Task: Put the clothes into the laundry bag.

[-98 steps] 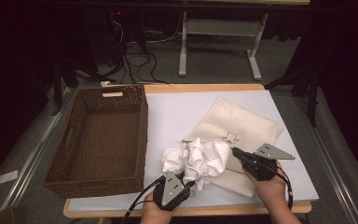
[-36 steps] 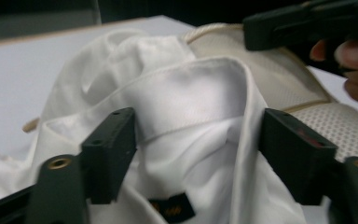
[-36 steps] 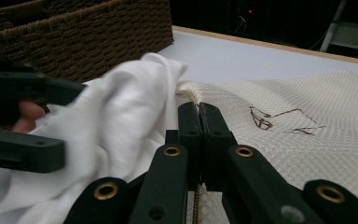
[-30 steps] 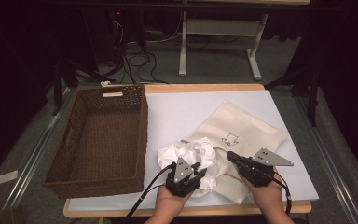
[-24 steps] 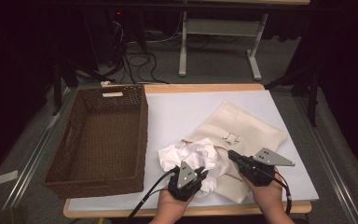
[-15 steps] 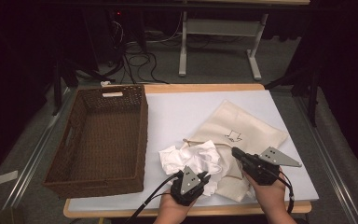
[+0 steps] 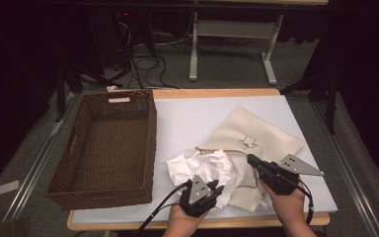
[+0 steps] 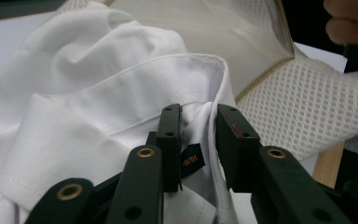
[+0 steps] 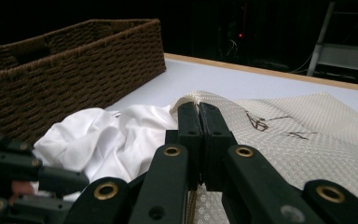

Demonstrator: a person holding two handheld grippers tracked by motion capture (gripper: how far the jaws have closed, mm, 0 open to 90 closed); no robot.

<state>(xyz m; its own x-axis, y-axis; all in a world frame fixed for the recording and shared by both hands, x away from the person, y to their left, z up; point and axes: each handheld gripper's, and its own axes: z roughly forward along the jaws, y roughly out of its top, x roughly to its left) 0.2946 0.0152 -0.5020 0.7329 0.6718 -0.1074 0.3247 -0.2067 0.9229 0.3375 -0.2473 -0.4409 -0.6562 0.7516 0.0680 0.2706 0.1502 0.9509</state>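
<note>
At lower centre, the left gripper [image 7: 212, 189], just opening, straddles the white shirt [image 7: 205, 168] while the right gripper [image 7: 253, 160] pinches the cream bag [image 7: 256, 133].

Lab: floor cables [image 7: 148, 59], metal stand [image 7: 232, 44]

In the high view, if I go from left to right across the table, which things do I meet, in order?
Brown basket → white shirt → cream mesh bag. The two grippers overlap the shirt and the bag, so I leave them out.
</note>
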